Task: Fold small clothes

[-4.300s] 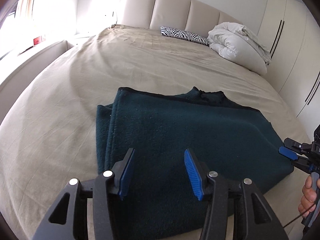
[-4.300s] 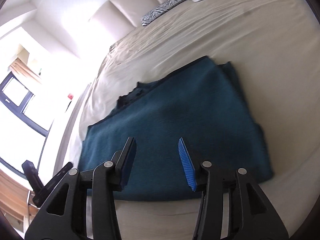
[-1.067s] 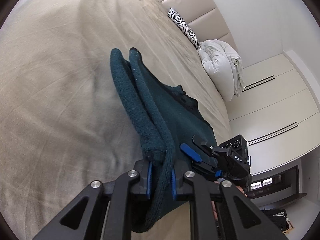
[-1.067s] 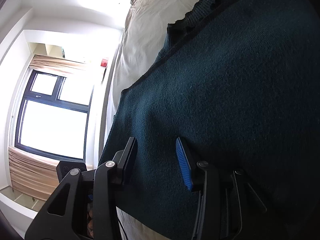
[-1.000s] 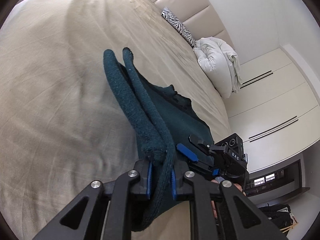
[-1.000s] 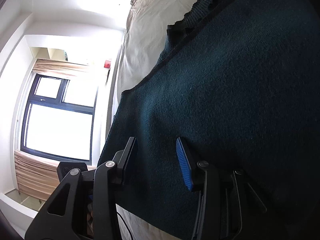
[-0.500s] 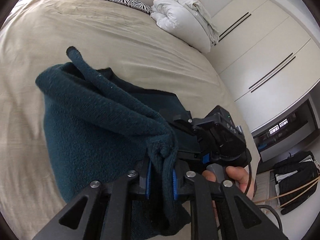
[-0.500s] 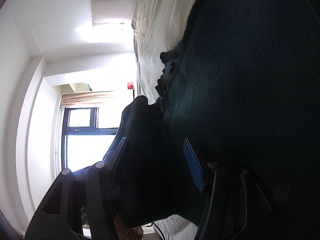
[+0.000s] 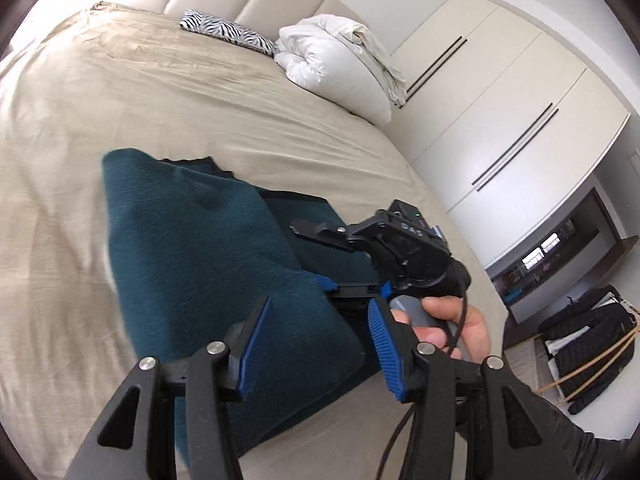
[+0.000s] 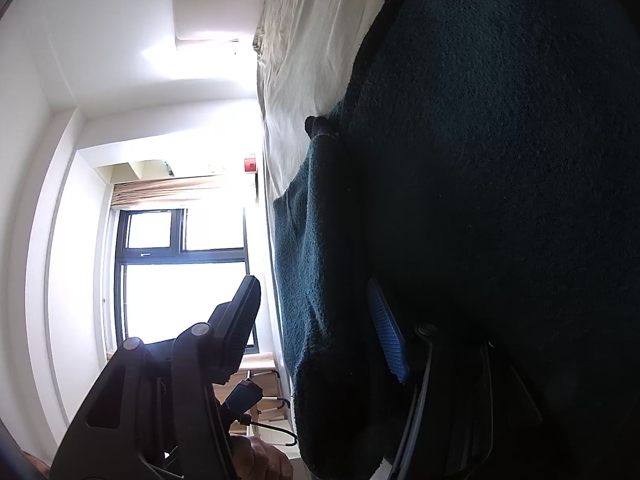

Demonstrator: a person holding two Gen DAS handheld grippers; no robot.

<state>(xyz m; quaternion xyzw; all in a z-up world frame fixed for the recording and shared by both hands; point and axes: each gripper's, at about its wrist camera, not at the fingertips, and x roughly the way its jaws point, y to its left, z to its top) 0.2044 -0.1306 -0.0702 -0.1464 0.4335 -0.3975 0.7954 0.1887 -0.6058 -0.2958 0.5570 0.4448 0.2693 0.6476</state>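
Observation:
A dark teal knitted garment [image 9: 208,256] lies folded on the beige bed [image 9: 168,100], its left part laid over onto the middle. My left gripper [image 9: 316,340] is open and empty just above the garment's near edge. My right gripper [image 9: 320,260] is open at the fold's right side, one finger above the cloth and one at the fold, held by a hand [image 9: 452,328]. In the right wrist view the right gripper [image 10: 316,328] is open, tipped sideways, with the garment [image 10: 500,200] filling the frame.
A white duvet bundle [image 9: 336,64] and a zebra-print pillow [image 9: 224,32] lie at the headboard. White wardrobes [image 9: 500,100] stand right of the bed. A bright window [image 10: 184,272] is on the other side. Dark clothes [image 9: 588,344] lie on the floor.
My left gripper carried the garment's left edge over to the right, then opened and let it go. The folded flap now lies on the garment. The right gripper stayed open at the fold.

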